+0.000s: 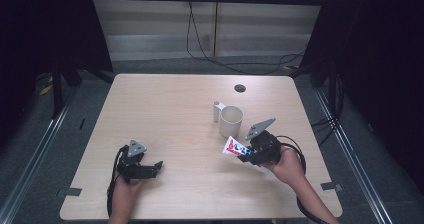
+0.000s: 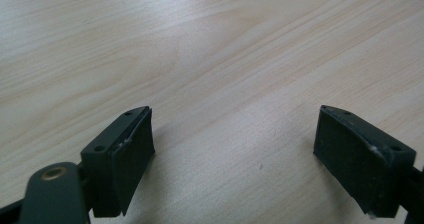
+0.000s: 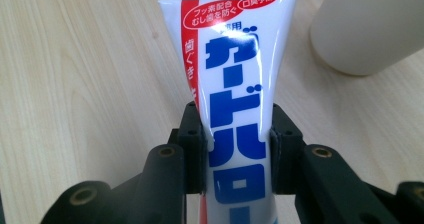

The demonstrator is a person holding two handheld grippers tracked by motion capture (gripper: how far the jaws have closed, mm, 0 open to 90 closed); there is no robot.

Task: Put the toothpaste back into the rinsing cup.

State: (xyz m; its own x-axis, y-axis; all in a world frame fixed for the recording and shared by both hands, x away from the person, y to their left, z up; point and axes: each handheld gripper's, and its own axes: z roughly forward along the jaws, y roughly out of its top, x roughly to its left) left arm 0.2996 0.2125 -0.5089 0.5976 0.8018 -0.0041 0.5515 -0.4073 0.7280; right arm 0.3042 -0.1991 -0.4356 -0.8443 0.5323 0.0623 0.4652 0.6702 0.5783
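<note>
Pinching a toothpaste tube (image 3: pixel 235 84) between right gripper (image 3: pixel 239 149) jaws, near the cup (image 1: pixel 231 121); left gripper (image 2: pixel 235 159) spread.

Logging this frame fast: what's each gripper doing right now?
Left gripper: open, jaws wide apart over the bare table, holding nothing.
Right gripper: shut on the toothpaste tube, near the cup.
</note>
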